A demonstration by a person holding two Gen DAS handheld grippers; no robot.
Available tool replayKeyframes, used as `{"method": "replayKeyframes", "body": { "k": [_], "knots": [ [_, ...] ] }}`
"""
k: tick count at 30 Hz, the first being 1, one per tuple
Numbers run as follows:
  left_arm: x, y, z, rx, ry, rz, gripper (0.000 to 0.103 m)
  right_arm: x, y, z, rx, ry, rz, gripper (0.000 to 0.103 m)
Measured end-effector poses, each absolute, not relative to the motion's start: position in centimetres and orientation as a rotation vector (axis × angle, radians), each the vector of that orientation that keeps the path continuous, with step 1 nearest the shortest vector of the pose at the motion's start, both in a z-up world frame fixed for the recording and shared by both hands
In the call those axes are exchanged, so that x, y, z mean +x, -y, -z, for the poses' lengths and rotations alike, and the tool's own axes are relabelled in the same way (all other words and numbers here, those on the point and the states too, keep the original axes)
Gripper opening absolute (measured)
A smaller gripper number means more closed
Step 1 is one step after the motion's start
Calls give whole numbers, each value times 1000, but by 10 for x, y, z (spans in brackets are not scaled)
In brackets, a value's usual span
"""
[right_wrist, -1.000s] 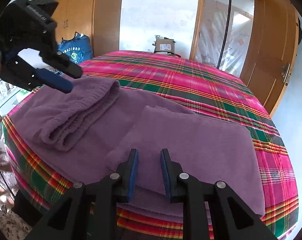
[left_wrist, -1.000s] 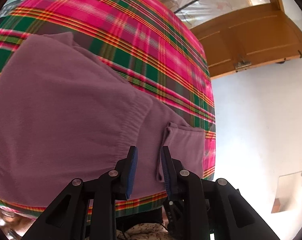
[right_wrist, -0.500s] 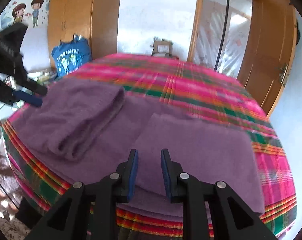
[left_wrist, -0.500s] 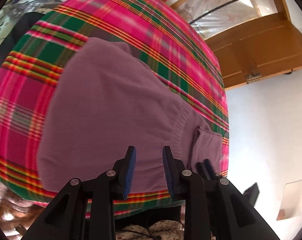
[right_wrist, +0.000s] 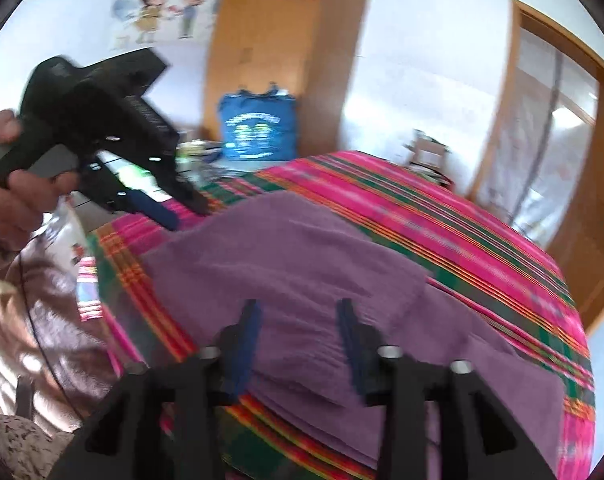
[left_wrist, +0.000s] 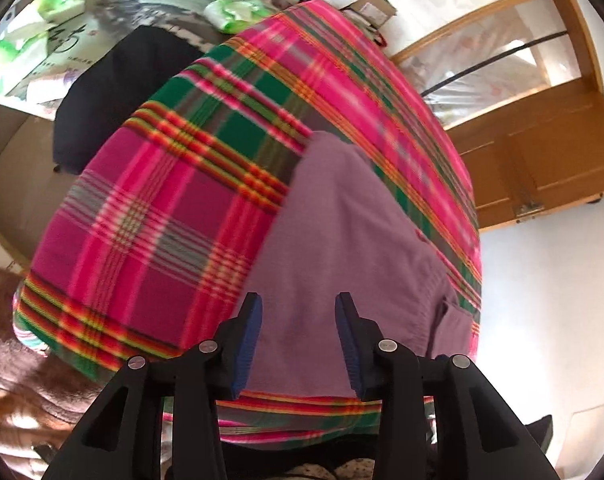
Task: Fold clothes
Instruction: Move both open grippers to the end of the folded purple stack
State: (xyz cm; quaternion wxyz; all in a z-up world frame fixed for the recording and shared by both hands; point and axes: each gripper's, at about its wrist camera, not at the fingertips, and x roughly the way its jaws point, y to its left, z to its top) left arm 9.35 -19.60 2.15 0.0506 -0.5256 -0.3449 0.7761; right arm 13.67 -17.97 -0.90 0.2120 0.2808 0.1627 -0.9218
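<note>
- Purple garment [left_wrist: 342, 248] folded on plaid cloth [left_wrist: 162, 216], ahead of both tongs
- left gripper [left_wrist: 298, 340] just been opening, nothing between jaws
- right gripper [right_wrist: 298, 340] likewise, empty

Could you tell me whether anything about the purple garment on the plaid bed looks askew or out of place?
Nothing stands out: the purple garment lies folded and fairly flat near the edge of the plaid bedspread, and neither gripper touches it.

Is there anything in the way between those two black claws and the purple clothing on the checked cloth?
Nothing visible. The purple garment lies bare on the plaid cloth. The left gripper and right gripper, whose jaws have just been opening, hold nothing, with only air between them and the fabric.
</note>
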Motion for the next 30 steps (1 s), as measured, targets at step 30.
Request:
{"method": "replayKeyframes", "body": {
  "k": [30],
  "knots": [
    [91,207,14,-1665,1157,-2233,41,127,302,64,724,-634,2314,55]
  ]
}}
